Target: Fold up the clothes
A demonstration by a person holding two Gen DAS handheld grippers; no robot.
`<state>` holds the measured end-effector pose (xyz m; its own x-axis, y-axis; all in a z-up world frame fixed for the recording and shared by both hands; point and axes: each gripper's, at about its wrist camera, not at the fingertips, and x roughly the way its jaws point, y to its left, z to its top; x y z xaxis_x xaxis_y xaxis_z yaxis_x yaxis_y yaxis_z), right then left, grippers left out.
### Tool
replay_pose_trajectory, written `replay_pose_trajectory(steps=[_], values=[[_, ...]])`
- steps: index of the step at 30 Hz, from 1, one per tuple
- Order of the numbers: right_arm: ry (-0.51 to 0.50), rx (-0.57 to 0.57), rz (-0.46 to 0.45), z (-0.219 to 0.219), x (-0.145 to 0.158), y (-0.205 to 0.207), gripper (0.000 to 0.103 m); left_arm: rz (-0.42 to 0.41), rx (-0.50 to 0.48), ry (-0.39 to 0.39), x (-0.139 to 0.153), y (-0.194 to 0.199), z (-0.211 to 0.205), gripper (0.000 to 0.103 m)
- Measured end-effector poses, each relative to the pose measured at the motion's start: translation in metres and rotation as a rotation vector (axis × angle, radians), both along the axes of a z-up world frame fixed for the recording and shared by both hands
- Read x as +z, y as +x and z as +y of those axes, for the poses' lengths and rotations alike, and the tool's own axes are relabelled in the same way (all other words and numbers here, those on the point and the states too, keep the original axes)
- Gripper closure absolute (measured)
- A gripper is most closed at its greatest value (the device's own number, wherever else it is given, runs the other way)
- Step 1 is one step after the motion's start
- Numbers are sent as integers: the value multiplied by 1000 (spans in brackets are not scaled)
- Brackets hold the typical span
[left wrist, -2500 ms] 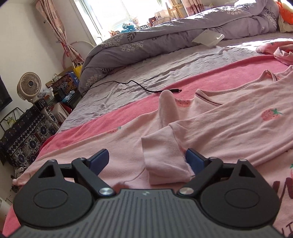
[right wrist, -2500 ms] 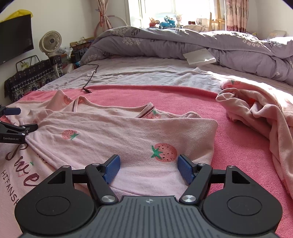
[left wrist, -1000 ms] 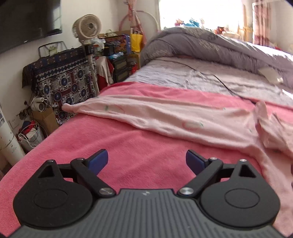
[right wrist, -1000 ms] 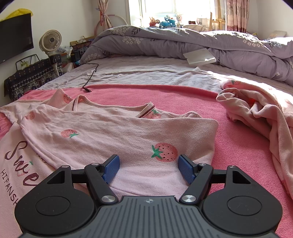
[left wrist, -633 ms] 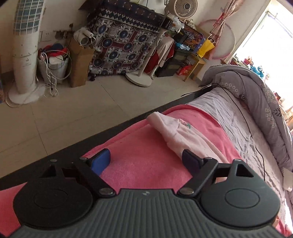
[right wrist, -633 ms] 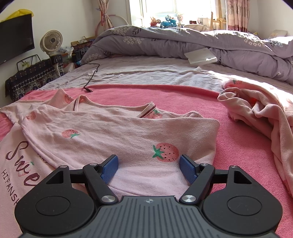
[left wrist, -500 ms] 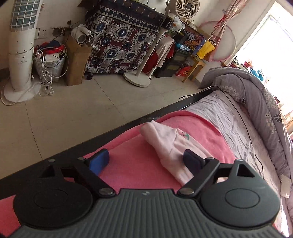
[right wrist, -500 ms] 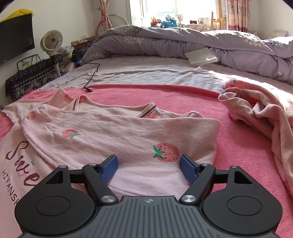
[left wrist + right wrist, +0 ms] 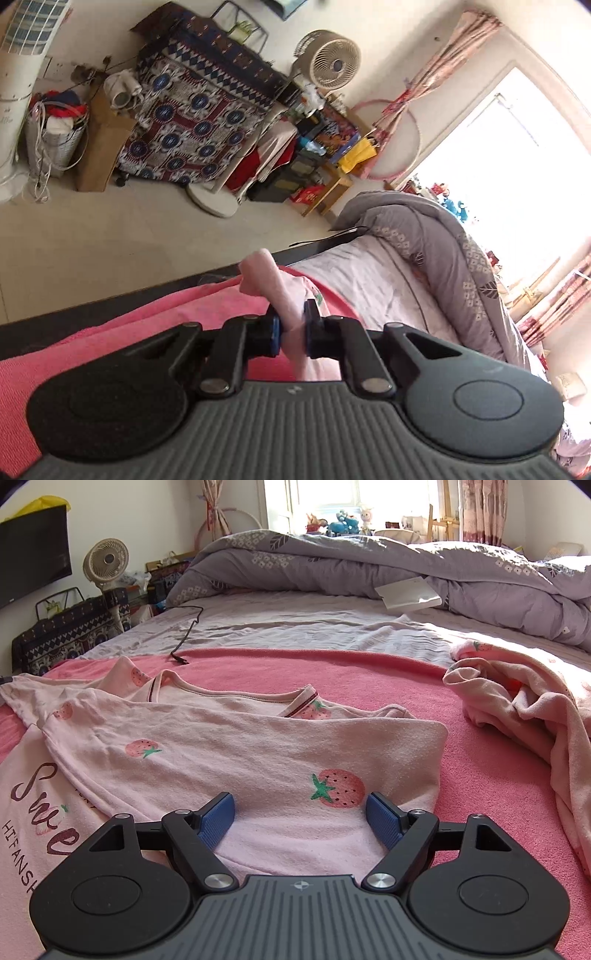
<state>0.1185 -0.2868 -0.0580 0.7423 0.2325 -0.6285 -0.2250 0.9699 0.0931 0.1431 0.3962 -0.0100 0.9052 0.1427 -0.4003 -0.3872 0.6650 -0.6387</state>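
The left tool (image 9: 291,334) is closing, its pads pinching a pink sleeve end (image 9: 271,286) at the bed's edge beside the floor. The right tool (image 9: 301,814) is opening, jaws wide and empty, hovering over the pink strawberry-print shirt (image 9: 240,753), which lies partly folded on the red blanket (image 9: 369,672). Only the right view shows the crumpled pink garment (image 9: 524,701) beside the shirt.
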Motion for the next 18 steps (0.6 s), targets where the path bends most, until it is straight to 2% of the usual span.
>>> replay_pose_trajectory(steps=[2, 5, 9, 10, 14, 18], values=[[0, 0, 0, 0, 0, 0, 24, -31, -56, 69, 23, -1, -22, 92], [2, 0, -1, 0, 0, 0, 24, -89, -166, 122, 61, -2, -60, 92], [25, 0, -3, -4, 1, -1, 24, -154, -356, 196, 112, -7, -144, 92], [39, 0, -5, -6, 2, -1, 24, -157, -417, 215, 124, -4, -177, 92], [186, -23, -27, -32, 11, -13, 24, -127, -633, 290, 137, -4, -294, 92], [307, -144, -67, -78, 18, -35, 21, -69, -822, 327, 115, -3, -406, 92]])
